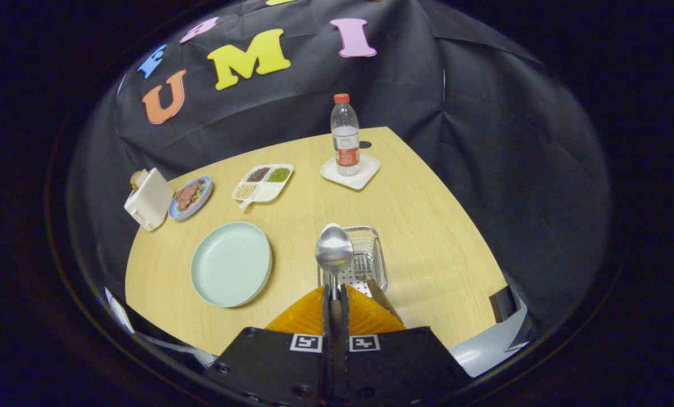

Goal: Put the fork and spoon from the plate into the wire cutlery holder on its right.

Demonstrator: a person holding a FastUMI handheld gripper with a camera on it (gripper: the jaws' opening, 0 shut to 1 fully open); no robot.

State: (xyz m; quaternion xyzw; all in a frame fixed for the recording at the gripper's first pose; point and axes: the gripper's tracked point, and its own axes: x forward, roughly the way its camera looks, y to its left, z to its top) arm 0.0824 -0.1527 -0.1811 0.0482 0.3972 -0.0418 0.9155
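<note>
**Spoon in hand, over the holder**

We have the gripper pinching the spoon by its handle — the two fingers are pressed close together with the handle clamped between them, and the bowl of the spoon stands up just ahead of the fingertips. The spoon hangs in front of the wire cutlery holder, which sits on the wooden table just to the right of the pale green plate. The plate itself looks bare. A brown-handled piece leans out of the holder's near right corner; we take it for the fork, already delivered, though its head is hidden and we cannot be sure.

So we judge this to be the second half of the job — the carry of the spoon to the holder. Next we need to bring the spoon over the open top of the basket, keep it clear of the wire rim, and tip it so one end goes down inside before we let the fingers part. Releasing too early, or off to the near side, could drop it onto the table or against the other handle.

Further back stand a water bottle on a white coaster, a divided snack tray and a small dish of food, all well apart from our work.
</note>
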